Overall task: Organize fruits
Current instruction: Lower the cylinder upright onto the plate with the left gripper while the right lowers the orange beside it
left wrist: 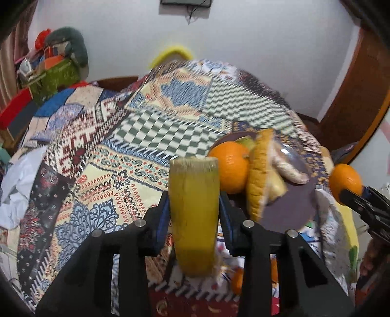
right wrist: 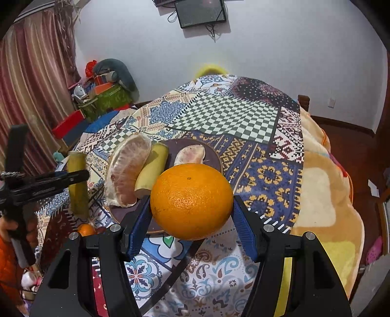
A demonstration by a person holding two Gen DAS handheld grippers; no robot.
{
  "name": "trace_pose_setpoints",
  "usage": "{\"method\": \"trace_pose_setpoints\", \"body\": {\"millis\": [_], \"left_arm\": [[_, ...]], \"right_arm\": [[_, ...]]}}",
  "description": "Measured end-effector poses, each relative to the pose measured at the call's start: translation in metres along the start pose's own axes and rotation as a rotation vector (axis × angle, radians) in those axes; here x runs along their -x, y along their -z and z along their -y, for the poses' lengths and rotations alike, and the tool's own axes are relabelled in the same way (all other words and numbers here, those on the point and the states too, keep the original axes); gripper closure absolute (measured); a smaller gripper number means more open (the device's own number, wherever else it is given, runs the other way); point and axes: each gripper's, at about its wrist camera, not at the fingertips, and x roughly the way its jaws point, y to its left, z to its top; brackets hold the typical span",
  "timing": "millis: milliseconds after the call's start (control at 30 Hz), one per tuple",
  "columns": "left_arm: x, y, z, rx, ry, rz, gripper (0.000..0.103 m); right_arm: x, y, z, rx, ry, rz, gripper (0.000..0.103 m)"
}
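My left gripper [left wrist: 194,195] is shut on a yellow-green cut stalk piece [left wrist: 193,207], held upright above the patterned bedspread; it also shows in the right wrist view [right wrist: 76,183]. My right gripper [right wrist: 191,212] is shut on a large orange [right wrist: 191,201], held just above the near edge of a dark round plate [right wrist: 214,156]; that orange shows at the right in the left wrist view [left wrist: 346,183]. On the plate [left wrist: 287,209] lie a big peeled pomelo wedge [right wrist: 128,170], a second stalk piece [right wrist: 152,170] and a smaller pomelo segment [right wrist: 191,153]. Another orange [left wrist: 229,168] lies at the plate's left.
A small orange [right wrist: 86,229] lies on the bedspread below the left gripper. A patterned patchwork bedspread [right wrist: 243,117] covers the bed. A yellow-cream blanket [right wrist: 324,195] lies to the right. Boxes and clutter [right wrist: 104,95] stand at the back left. A screen [right wrist: 199,12] hangs on the wall.
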Motion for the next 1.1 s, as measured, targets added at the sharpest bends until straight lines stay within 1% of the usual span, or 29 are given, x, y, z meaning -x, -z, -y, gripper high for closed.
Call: {"method": "trace_pose_setpoints", "body": {"millis": [333, 467, 600, 733, 867, 1100], "left_arm": [[0.063, -0.010, 0.047, -0.110, 0.059, 0.134, 0.066], [0.072, -0.016, 0.064, -0.144, 0.098, 0.162, 0.066], [0.068, -0.019, 0.077, -0.151, 0.141, 0.156, 0.066], [0.056, -0.019, 0.089, -0.152, 0.183, 0.126, 0.066], [0.038, -0.015, 0.099, -0.161, 0.201, 0.085, 0.066], [0.011, -0.012, 0.099, -0.140, 0.220, 0.021, 0.066]], "right_arm": [[0.014, -0.011, 0.001, -0.008, 0.007, 0.052, 0.042], [0.017, -0.013, 0.003, -0.015, 0.006, 0.065, 0.042], [0.017, -0.015, 0.005, -0.015, 0.005, 0.071, 0.042], [0.015, -0.015, 0.008, -0.016, 0.006, 0.070, 0.042], [0.009, -0.014, 0.011, -0.017, 0.007, 0.059, 0.042], [-0.008, -0.011, 0.010, -0.004, 0.002, 0.023, 0.042]]}}
